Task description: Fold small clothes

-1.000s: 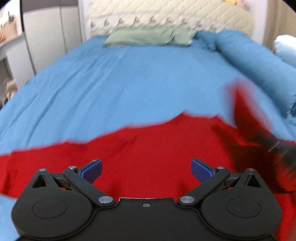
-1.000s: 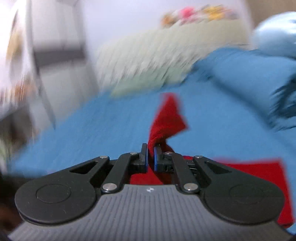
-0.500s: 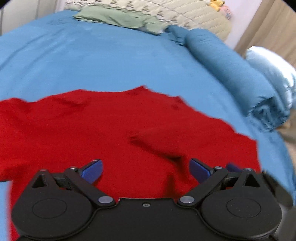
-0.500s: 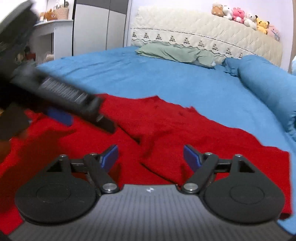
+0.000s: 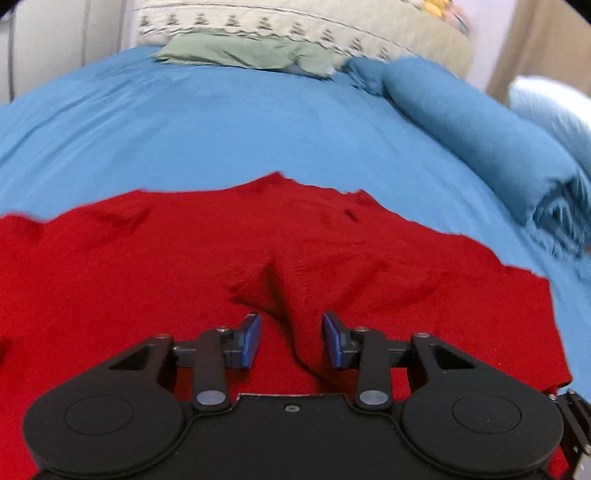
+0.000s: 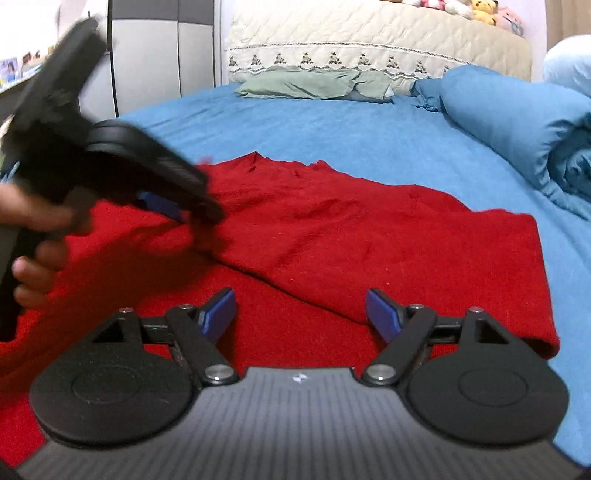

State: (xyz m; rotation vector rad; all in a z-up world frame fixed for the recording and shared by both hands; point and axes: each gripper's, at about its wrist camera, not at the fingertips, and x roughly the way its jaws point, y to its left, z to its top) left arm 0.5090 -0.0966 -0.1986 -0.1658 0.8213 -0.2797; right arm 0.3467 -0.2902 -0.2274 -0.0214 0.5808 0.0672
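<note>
A red knitted garment lies spread on the blue bed, one flap folded over itself with its edge running across the middle. My left gripper hovers low over it. Its jaws are closing, with a raised crease of red cloth between the blue pads, which stand apart from it. In the right wrist view the left gripper shows at the left, held by a hand. My right gripper stands wide open just above the garment, with only flat cloth under it.
The blue bedspread stretches beyond the garment. A rolled blue duvet lies along the right side. A green pillow and a quilted headboard with plush toys are at the far end, a wardrobe at the left.
The right gripper has opened and let go of the red cloth it held up; the cloth now lies folded flat. The left gripper has sunk toward the garment and its jaws have narrowed.
</note>
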